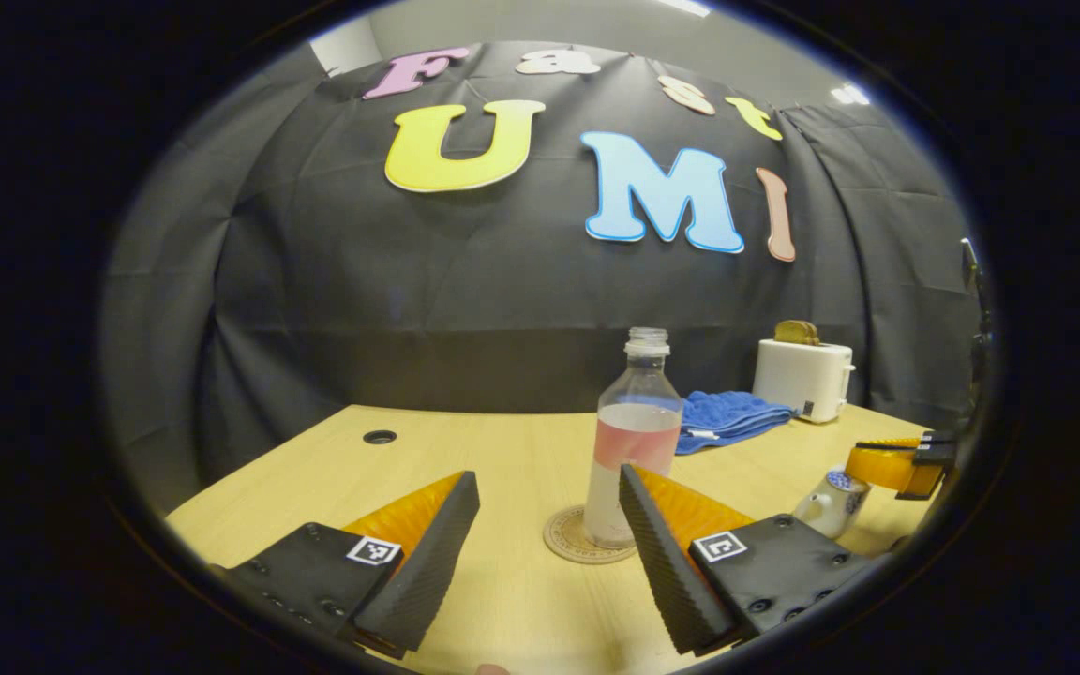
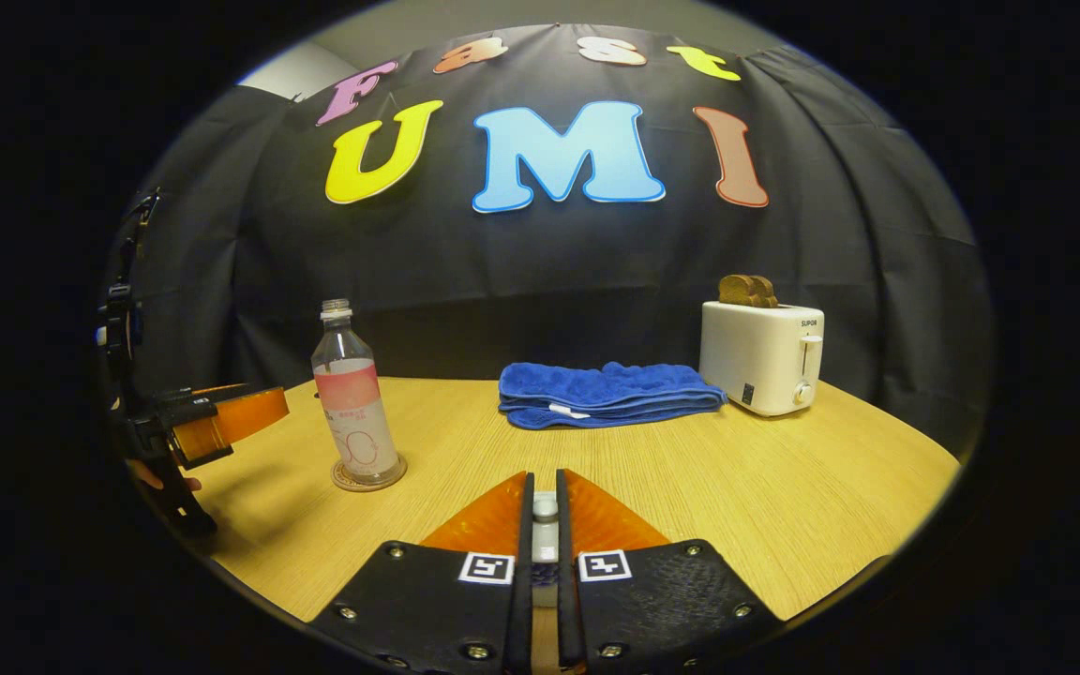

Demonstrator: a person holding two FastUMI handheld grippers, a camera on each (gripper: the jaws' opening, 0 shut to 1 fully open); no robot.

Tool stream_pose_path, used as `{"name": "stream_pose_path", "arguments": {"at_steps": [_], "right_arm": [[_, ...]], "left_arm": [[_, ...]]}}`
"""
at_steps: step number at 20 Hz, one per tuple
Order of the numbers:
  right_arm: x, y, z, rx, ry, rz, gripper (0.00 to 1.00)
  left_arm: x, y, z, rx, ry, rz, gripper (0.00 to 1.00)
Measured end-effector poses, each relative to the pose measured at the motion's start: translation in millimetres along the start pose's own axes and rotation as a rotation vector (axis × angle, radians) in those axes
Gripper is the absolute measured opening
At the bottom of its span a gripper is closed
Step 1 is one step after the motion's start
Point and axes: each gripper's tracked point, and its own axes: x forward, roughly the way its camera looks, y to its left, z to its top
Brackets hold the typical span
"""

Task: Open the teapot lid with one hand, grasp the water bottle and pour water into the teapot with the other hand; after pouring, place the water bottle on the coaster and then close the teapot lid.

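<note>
Wood table [image 2: 737, 487]: bottle [image 2: 352, 403] on coaster [image 2: 341, 480]; left tongs [image 1: 549, 534] spread; right tongs [image 2: 545, 525] pinching lid knob [image 2: 545, 509] (teapot).

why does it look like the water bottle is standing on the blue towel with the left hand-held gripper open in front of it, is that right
Not quite. In the left gripper view the water bottle stands on the round coaster, not on the blue towel, which lies behind it. The left hand-held gripper is indeed open in front of it.

open tabletop [image 2: 784, 487] in front of the toaster [image 2: 761, 358] and folded blue towel [image 2: 607, 396]. water bottle [image 1: 631, 441] on its coaster [image 1: 570, 538] stands just ahead of the left gripper [image 1: 547, 506], blocking straight travel; teapot [image 1: 829, 502] beside it.
</note>
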Motion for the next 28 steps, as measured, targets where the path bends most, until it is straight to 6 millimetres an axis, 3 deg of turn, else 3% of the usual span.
{"name": "stream_pose_path", "arguments": {"at_steps": [1,3,7,17,22,28], "right_arm": [[-1.2,-0.2,2.2,-0.002,-0.013,-0.001,0.24],[-5.7,-3.6,11.5,-0.004,-0.044,-0.016,0.40],[-21.0,0.2,24.2,-0.016,-0.074,-0.019,0.41],[-78.0,20.7,39.2,-0.024,-0.127,0.017,0.41],[-93.7,23.3,39.7,-0.026,-0.139,0.018,0.41],[-97.1,19.9,31.2,-0.018,-0.127,0.008,0.41]], "left_arm": [[-0.6,-1.5,1.3,0.000,-0.003,-0.005,1.00],[-3.1,-8.4,3.0,-0.008,-0.012,-0.013,1.00],[-19.6,-17.7,3.1,-0.050,-0.008,-0.006,1.00],[-99.8,-42.1,28.4,-0.039,-0.073,0.015,1.00],[-116.4,-51.8,24.1,-0.028,-0.078,0.014,1.00],[-119.0,-60.7,12.7,-0.021,-0.072,0.016,1.00]]}}
